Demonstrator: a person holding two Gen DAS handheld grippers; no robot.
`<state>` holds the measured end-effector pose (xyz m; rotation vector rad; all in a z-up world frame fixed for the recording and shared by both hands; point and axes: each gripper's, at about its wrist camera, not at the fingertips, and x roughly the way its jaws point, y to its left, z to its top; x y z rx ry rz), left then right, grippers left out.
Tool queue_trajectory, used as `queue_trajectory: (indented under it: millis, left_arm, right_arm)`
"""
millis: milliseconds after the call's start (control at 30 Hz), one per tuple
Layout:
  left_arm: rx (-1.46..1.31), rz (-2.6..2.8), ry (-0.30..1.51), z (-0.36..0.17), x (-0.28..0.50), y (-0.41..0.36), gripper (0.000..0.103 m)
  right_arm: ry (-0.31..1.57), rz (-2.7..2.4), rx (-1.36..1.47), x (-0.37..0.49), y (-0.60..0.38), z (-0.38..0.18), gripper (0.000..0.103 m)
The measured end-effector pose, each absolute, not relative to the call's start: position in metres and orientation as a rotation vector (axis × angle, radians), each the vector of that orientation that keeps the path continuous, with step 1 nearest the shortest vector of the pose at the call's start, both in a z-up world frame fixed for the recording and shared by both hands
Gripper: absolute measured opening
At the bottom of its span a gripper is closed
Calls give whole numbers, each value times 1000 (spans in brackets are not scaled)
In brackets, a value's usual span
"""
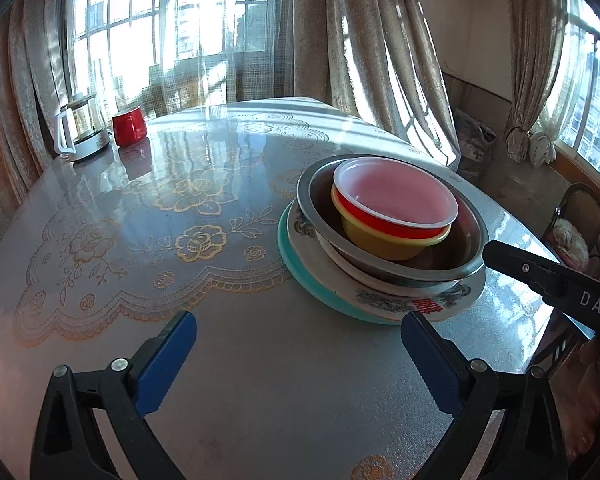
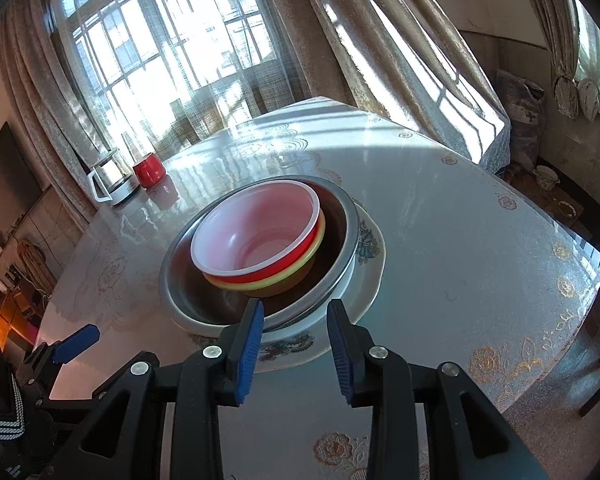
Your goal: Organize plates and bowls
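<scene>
The left gripper [image 1: 298,354] has its jaws spread fully apart, with nothing between the blue pads [image 1: 168,364]; only bare tabletop [image 1: 260,380] lies under them. The right gripper [image 2: 296,344] has its jaws partly apart. In the right wrist view its left pad overlaps the near rim of the metal basin [image 2: 180,292], but no pad is seen pressing on the rim, so it reads as not clamped.

Key relation: the stack lies directly ahead of the right gripper, with the near rim of the basin at its fingertips. From the left gripper the stack lies ahead and to the right, near but apart. The right hand is the nearer one. The stack is round and has no long axis, so approach direction is set by the rim only.

Stack position: toward the right edge of the tabletop, well apart from the red mug [image 1: 129,126] and the glass kettle [image 1: 82,128] at the far left edge.

Stack composition, bottom to top:
- teal plate [image 1: 296,276]
- white patterned plate [image 1: 380,300]
- metal basin
- yellow bowl [image 1: 376,240]
- red bowl [image 1: 388,222] with a pale interior, nested in the yellow one

Judgement: the nesting appears complete or close to it; both grippers appear free of the stack.
</scene>
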<state>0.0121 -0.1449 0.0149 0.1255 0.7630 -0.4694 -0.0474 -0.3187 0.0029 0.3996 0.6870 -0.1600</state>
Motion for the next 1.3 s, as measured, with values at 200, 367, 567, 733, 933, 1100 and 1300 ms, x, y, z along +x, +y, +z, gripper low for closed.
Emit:
queue_trajectory:
  millis: [200,367,567,733,933,1100,1300]
  left_arm:
    - [160,-405,819,3,13,-143,103]
    - [165,-383,785,4,4,-139,103]
    - [86,-352,754,19,-5,-121,103]
    - [78,-269,720,24,-12,-112,103]
    - [79,-283,738,20,-14,-110,103]
    - [105,-283,737,18,-16,-115,103]
    - [108,-288,743,15,-15,-117,103]
  right_arm:
    - [653,-170,324,-60,-307,2,40]
    - [608,-196,249,-72,-295,1,52]
    - [584,-212,251,-78,-287,-1,73]
    - [584,-207,249,-80,-280,-3,74]
    - [611,-207,232,-77,-276,-8,74]
    - [613,-209,235,-78,-277,-8,74]
    - [616,-212,237,-77,-278,-9,74]
